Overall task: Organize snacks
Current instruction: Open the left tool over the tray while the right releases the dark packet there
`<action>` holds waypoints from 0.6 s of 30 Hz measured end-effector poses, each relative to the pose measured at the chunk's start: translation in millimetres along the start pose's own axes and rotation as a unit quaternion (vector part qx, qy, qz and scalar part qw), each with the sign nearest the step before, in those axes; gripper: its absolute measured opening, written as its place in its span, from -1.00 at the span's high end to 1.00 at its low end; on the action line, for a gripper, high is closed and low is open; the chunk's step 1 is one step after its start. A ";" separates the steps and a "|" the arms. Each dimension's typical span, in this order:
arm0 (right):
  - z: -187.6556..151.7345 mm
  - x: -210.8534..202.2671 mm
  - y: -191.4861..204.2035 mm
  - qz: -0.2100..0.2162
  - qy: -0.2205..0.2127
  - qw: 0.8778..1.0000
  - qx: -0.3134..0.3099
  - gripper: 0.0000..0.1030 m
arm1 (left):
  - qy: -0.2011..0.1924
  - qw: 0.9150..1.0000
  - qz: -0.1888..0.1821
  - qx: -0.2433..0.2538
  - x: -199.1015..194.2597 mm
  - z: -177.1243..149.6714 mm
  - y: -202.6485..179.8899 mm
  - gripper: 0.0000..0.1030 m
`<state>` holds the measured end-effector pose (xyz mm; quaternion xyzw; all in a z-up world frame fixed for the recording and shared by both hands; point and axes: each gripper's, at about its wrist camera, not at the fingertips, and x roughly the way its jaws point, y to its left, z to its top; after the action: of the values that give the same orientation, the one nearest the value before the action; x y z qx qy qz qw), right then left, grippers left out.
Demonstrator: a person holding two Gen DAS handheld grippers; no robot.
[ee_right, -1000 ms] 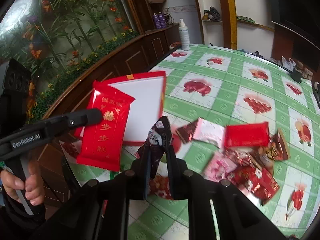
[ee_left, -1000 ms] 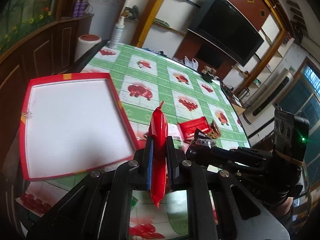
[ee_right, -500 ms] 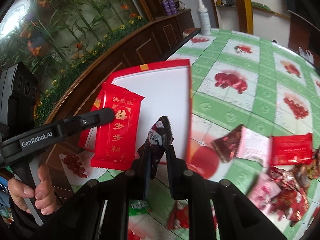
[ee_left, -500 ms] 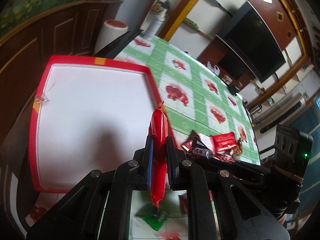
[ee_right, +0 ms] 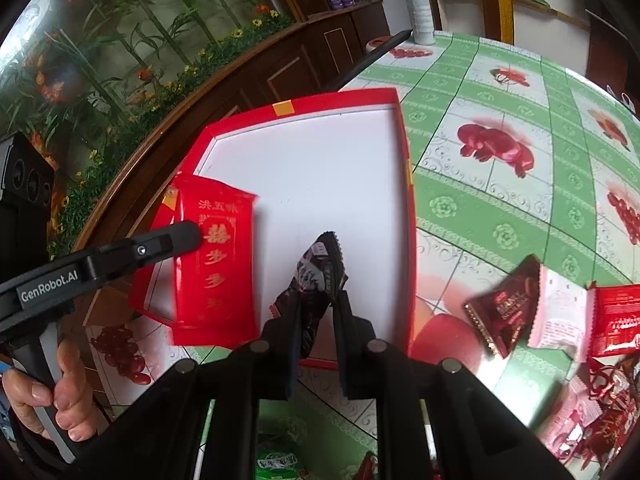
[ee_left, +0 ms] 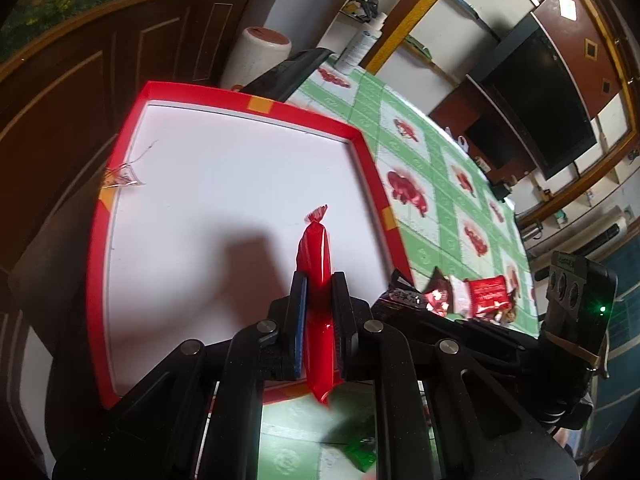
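A red-rimmed box (ee_left: 362,148) with a white floor sits on the table's left edge; it also shows in the right wrist view (ee_right: 402,128). My left gripper (ee_left: 319,280) is shut on a red snack packet (ee_left: 316,256), held edge-on above the box's near side. The same packet (ee_right: 218,256) shows flat in the right wrist view with gold characters. My right gripper (ee_right: 320,300) is shut on a dark snack wrapper (ee_right: 316,272), held over the box's near edge beside the left gripper (ee_right: 192,236).
A pile of snack packets (ee_right: 560,320) lies on the green patterned tablecloth (ee_right: 500,128) to the right of the box. A green packet (ee_right: 276,464) lies below the grippers. A white bottle (ee_right: 418,4) stands at the far table corner. A wooden cabinet (ee_left: 80,80) runs along the left.
Both grippers have moved left from the snack pile to above the red box, each still holding its packet. The box now fills more of both views.
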<state>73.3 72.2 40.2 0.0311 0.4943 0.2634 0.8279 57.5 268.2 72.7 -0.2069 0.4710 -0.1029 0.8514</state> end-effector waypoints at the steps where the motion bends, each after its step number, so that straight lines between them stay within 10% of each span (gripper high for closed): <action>1: -0.5 2.0 0.2 0.000 0.002 1.000 -0.002 0.66 | 0.001 1.000 -0.001 -0.002 0.6 -0.3 1.8 0.79; 18: -10.7 20.6 -2.4 -0.014 0.008 1.000 -0.006 0.41 | -0.006 0.999 0.007 -0.035 4.5 -4.6 19.0 0.78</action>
<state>73.0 77.5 17.4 0.0175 0.5002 0.2550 0.8274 55.6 282.3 58.5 -0.2339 0.4703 -0.0796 0.8472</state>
